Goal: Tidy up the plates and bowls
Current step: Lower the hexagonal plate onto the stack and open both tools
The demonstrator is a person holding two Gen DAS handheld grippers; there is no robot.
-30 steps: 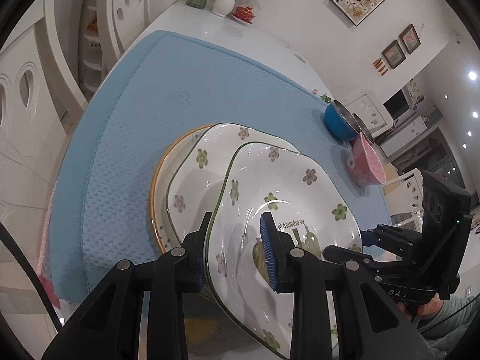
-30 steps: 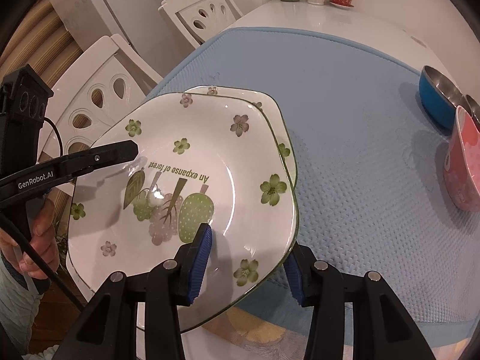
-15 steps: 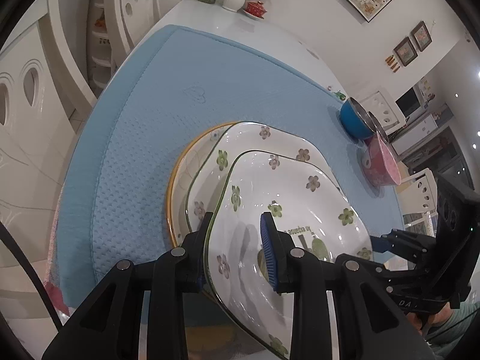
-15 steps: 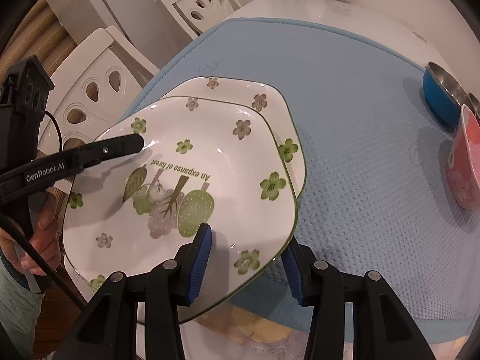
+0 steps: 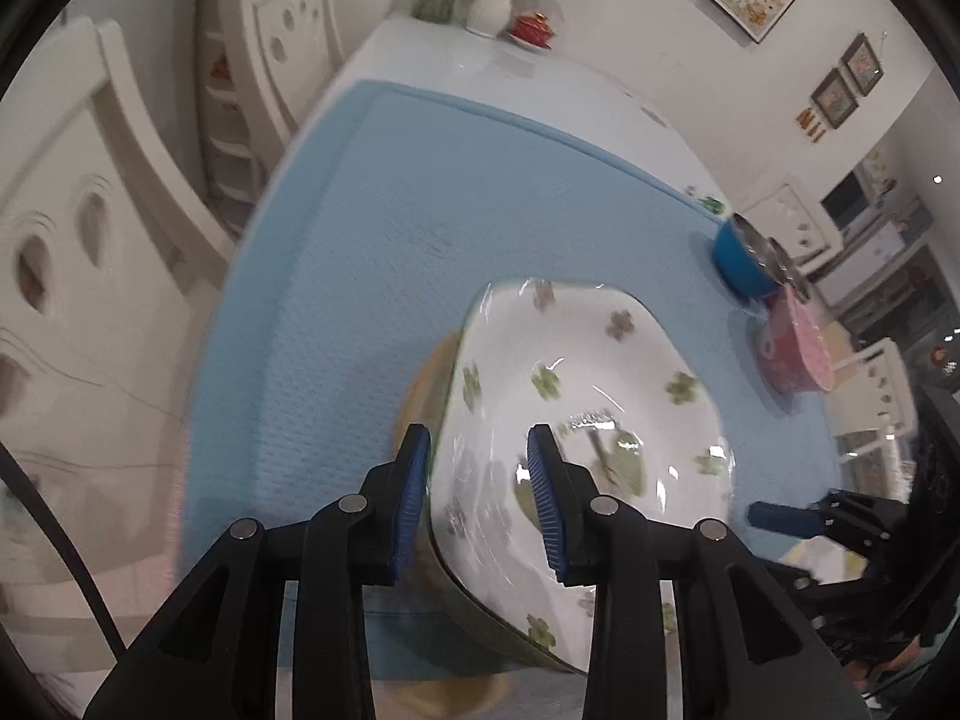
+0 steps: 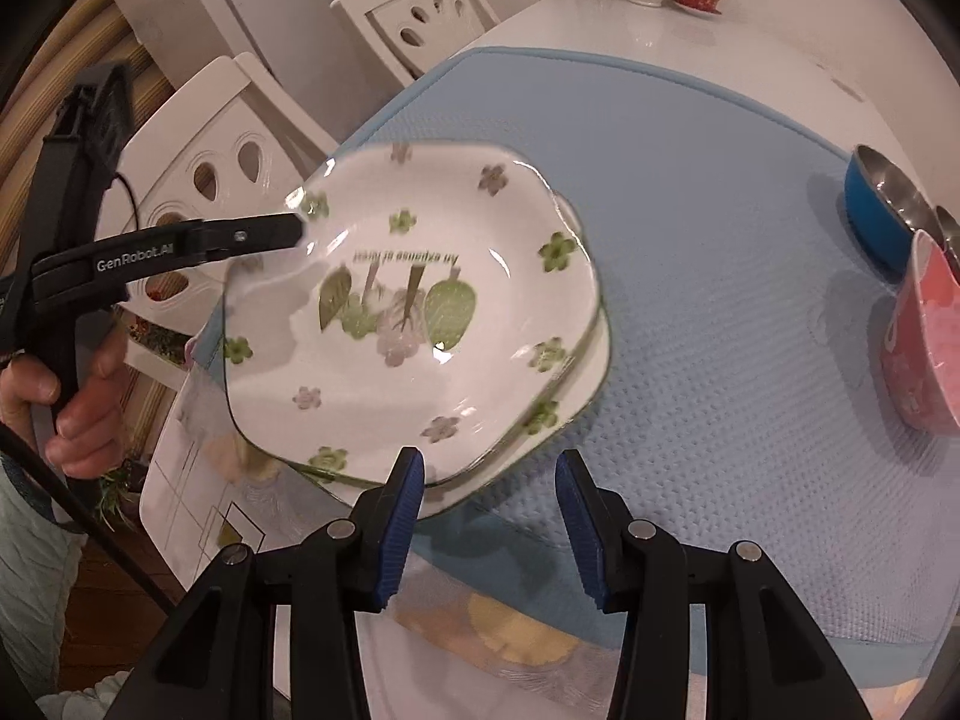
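The floral plate [image 6: 414, 312], white with green flowers and a tree print, lies on top of a matching plate [image 6: 591, 372] on the blue mat [image 6: 690, 240] covering the white desk [image 6: 630, 30]. A yellow-rimmed plate [image 5: 429, 384] peeks out beneath the stack in the left wrist view.

The left tongs [image 5: 477, 495] straddle the top plate's rim, one pad outside and one over the plate's well. Their jaws have just been opening, and the blue pads [image 5: 543, 504] stand off the rim, so the plate is released.

The right tongs [image 6: 489, 516] hang open at the stack's near edge, clasping nothing; the left pad sits just beside the rim.

A blue bowl [image 6: 873, 204] and a pink bowl [image 6: 927, 348] sit well apart at the mat's right side.
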